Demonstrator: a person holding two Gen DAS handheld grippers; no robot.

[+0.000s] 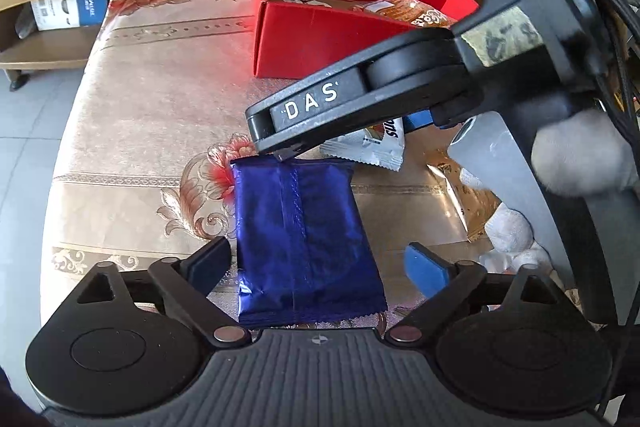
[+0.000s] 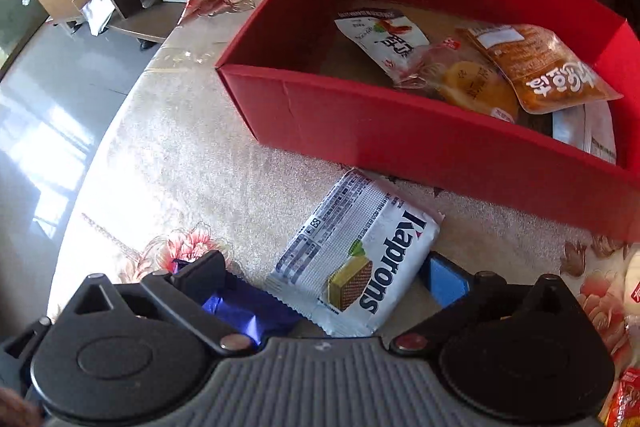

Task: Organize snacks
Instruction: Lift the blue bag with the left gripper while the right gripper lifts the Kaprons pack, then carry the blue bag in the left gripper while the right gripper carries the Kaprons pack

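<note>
Brocade-patterned cloth, cream with red and gold flowers, covers the table, the largest surface here. On it stands the red cardboard box, stiff, straight-walled and open-topped, already holding several crinkly packets: an orange one, a white one and a clear-wrapped yellow cake.

Two snacks lie on the cloth, short of the box. The blue foil packet, glossy and pillow-shaped with a back seam, lies between the spread, released fingers of the left gripper. The white Kaprons wafer packet, flat and matte with crimped ends, lies between the equally released fingers of the right gripper, just in front of the box wall.

Judging by this, the step is picking up the remaining packets. Next, each gripper needs to close across its packet's width, gently since foil slips and wafers crush, then lift over the wall.
</note>
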